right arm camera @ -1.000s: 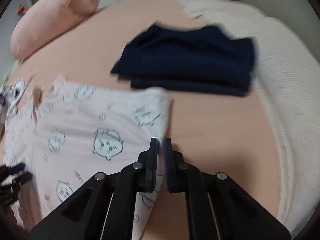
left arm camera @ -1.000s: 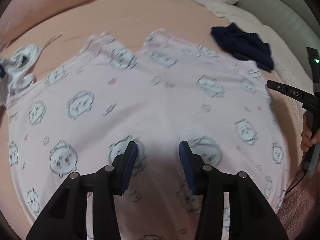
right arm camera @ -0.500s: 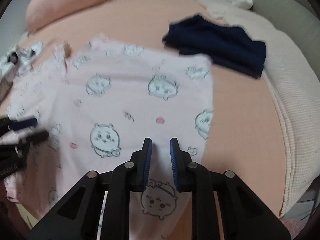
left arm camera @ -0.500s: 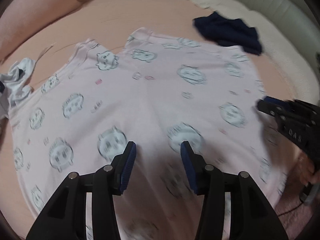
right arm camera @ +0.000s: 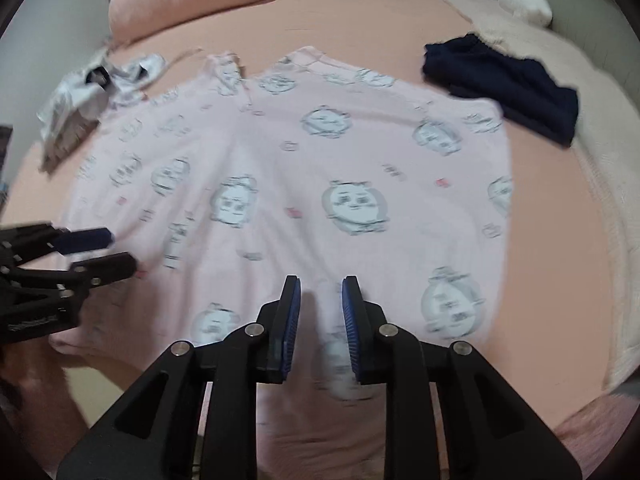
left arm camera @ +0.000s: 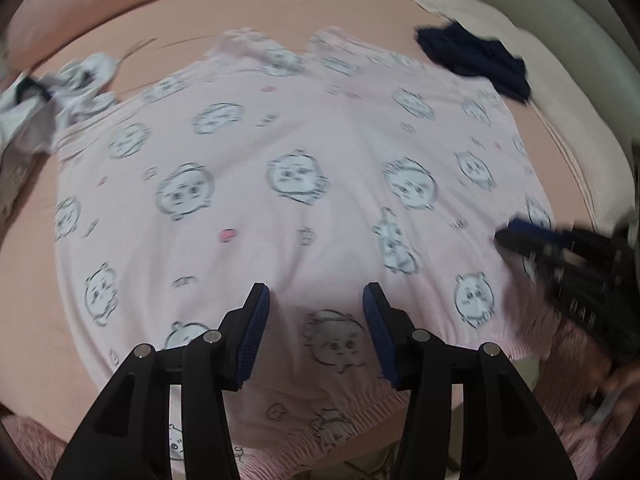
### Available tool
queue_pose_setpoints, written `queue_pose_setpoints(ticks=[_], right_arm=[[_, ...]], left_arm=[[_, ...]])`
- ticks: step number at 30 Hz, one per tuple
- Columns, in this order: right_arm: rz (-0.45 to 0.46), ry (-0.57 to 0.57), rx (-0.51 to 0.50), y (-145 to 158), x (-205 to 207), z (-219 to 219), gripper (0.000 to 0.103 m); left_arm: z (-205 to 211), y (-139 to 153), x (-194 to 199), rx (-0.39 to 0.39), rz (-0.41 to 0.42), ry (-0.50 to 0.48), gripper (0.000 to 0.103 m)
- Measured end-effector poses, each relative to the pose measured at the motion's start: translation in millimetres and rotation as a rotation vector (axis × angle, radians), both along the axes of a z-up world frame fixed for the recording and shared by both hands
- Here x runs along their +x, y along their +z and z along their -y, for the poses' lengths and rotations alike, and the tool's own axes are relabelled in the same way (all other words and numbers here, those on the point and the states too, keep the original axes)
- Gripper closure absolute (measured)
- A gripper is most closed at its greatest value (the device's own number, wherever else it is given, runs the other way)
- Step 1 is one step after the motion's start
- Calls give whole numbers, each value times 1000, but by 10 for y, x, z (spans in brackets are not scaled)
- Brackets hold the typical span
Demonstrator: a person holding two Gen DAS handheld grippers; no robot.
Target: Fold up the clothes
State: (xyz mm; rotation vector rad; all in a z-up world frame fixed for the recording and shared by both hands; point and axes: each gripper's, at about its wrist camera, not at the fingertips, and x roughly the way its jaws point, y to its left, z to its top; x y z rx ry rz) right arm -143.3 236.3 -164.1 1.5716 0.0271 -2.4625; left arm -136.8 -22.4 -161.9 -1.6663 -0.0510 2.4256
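Peach-sheeted bed [right arm camera: 552, 216], one lot of laundry.

Item 1: pink printed garment [left arm camera: 304, 184], spread flat at the bed's middle, near hem toward the person, no fold visible in it. A second ago the right tool [right arm camera: 320, 320] was pinched shut at the garment's right edge; its jaws now stand part open over the near hem, holding nothing. Left tool [left arm camera: 316, 324]: wide open above the near hem, empty, as before. Judgement: the cloth has been laid out and let go, so it lies ready for a fold.

Item 2: navy garment [right arm camera: 508, 80], folded, beyond item 1's far right corner.

Item 3: white crumpled garment [right arm camera: 84, 96], beyond its far left corner.

Containers: none in view.
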Motion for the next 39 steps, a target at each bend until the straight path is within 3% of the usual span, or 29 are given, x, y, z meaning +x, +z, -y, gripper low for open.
queue_pose_setpoints(ticks=[5,10,13,16,21,27,31,34,37,39], right_arm=[[40,13,-8,-118,77,158,82],[56,34,21,-170,215,279,82],[65,46,39,-201,298,352,81],[75,48,38,-220,483,287,81],[6,49,5,-15,591,258,81],[18,34,23,-92,692,197,82],[55,21,36,-224,807,93,82],[45,4,14,-156,898,17,81],[19,-20,10,-120,880,-11,81],[2,-37,13,-103,858,-26,81]], left_arm=[[191,-112,105,-37,54,49,52],[363,-76,300,-10,25,72,52],[410,-161,366,-68,88,71,52],[588,-113,539,-24,127,87,52],[772,9,743,12,50,126,52],[756,-158,933,-87,91,102,53],[832,-149,1094,-59,121,103,52],[880,-73,1151,7,94,108,52],[890,-37,1120,25,60,129,52],[863,-132,1109,-29,90,127,52]])
